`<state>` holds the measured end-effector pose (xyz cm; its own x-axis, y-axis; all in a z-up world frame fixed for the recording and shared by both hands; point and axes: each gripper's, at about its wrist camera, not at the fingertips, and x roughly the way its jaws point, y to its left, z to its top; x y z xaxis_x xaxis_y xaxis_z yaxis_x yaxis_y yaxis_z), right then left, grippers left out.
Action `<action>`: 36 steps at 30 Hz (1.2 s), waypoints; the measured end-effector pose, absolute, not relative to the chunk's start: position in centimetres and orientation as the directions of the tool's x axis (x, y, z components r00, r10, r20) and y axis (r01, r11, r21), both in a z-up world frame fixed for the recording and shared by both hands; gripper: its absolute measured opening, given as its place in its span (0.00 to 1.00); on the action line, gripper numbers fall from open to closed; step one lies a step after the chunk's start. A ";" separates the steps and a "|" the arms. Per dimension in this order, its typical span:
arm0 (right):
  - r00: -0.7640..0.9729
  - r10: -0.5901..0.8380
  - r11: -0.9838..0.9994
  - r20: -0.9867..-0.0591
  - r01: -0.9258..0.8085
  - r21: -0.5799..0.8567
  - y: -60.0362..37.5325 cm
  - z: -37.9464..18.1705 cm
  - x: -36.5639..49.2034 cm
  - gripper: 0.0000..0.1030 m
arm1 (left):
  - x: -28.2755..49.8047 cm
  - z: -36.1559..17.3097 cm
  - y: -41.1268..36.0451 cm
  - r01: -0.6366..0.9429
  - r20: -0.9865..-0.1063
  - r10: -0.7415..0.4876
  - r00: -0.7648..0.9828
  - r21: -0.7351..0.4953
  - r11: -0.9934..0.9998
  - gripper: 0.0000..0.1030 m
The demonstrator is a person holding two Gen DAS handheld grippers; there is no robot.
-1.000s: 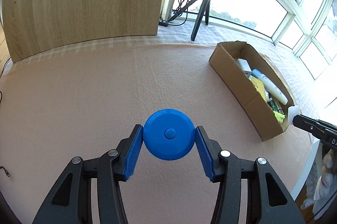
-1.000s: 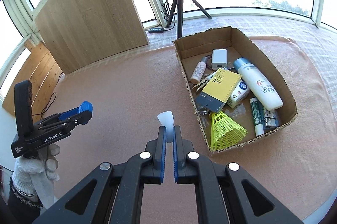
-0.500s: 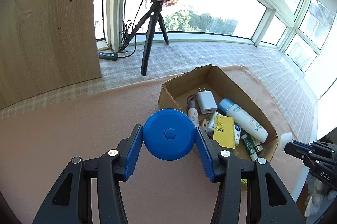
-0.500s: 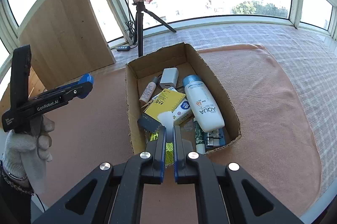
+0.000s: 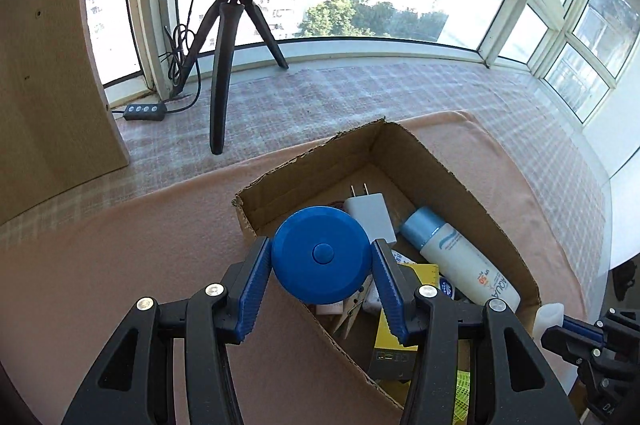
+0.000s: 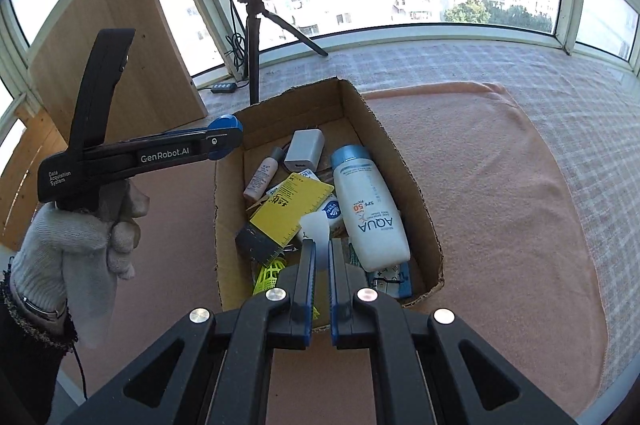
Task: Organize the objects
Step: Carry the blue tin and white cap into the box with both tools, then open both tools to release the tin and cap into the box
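Observation:
My left gripper (image 5: 322,263) is shut on a round blue disc with a centre button (image 5: 322,255) and holds it above the left rim of the cardboard box (image 5: 460,181). In the right wrist view the left gripper (image 6: 224,141) hangs over the box's left wall. My right gripper (image 6: 321,249) is shut on a small translucent white piece (image 6: 316,227) above the near end of the box (image 6: 404,161). Inside lie a white sunscreen bottle (image 6: 366,209), a white charger (image 6: 305,149), a yellow card (image 6: 290,209), a small tube (image 6: 262,175) and a yellow-green shuttlecock (image 6: 270,275).
The box stands on a peach cloth (image 6: 500,185) over a checked surface. A ring light on a black tripod (image 6: 256,37) stands behind the box, with its cable and remote (image 5: 144,111). A wooden panel (image 6: 116,37) stands at back left. Windows surround the surface.
Both grippers have moved in over the box, each still holding its object. The left one now has the disc above the box's left rim; the right one is over the near end.

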<state>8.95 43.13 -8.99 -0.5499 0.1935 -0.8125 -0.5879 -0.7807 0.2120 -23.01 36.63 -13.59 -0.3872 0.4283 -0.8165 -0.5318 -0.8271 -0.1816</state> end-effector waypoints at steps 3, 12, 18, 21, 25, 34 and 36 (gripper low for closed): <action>-0.547 0.188 -0.784 -0.815 -0.584 0.211 43.2 -9.1 8.8 0.05 | -23.7 -14.0 37.3 -0.528 -0.819 0.425 -0.384 -0.183 -0.829 0.52; -0.553 0.194 -0.785 -0.810 -0.583 0.210 43.4 -8.9 8.6 0.11 | -24.6 -13.6 38.1 -0.538 -0.808 0.435 -0.397 -0.179 -0.824 0.53; -0.578 0.214 -0.785 -0.788 -0.582 0.214 43.2 -8.2 8.7 0.53 | -24.5 -12.9 38.2 -0.543 -0.797 0.437 -0.416 -0.168 -0.823 0.77; -0.576 0.220 -0.787 -0.787 -0.581 0.206 43.1 -8.0 8.5 0.55 | -24.6 -12.9 38.1 -0.535 -0.801 0.433 -0.412 -0.171 -0.827 0.77; -0.578 0.215 -0.783 -0.787 -0.584 0.215 43.2 -8.1 8.6 0.55 | -24.5 -12.9 37.7 -0.535 -0.801 0.432 -0.413 -0.170 -0.828 0.77; -0.579 0.222 -0.781 -0.785 -0.587 0.212 42.5 -7.7 8.3 0.56 | -23.7 -12.2 36.8 -0.541 -0.799 0.428 -0.423 -0.156 -0.826 0.77; -0.579 0.224 -0.781 -0.784 -0.588 0.210 42.2 -7.6 8.2 0.56 | -23.4 -11.9 36.2 -0.540 -0.798 0.424 -0.429 -0.150 -0.828 0.77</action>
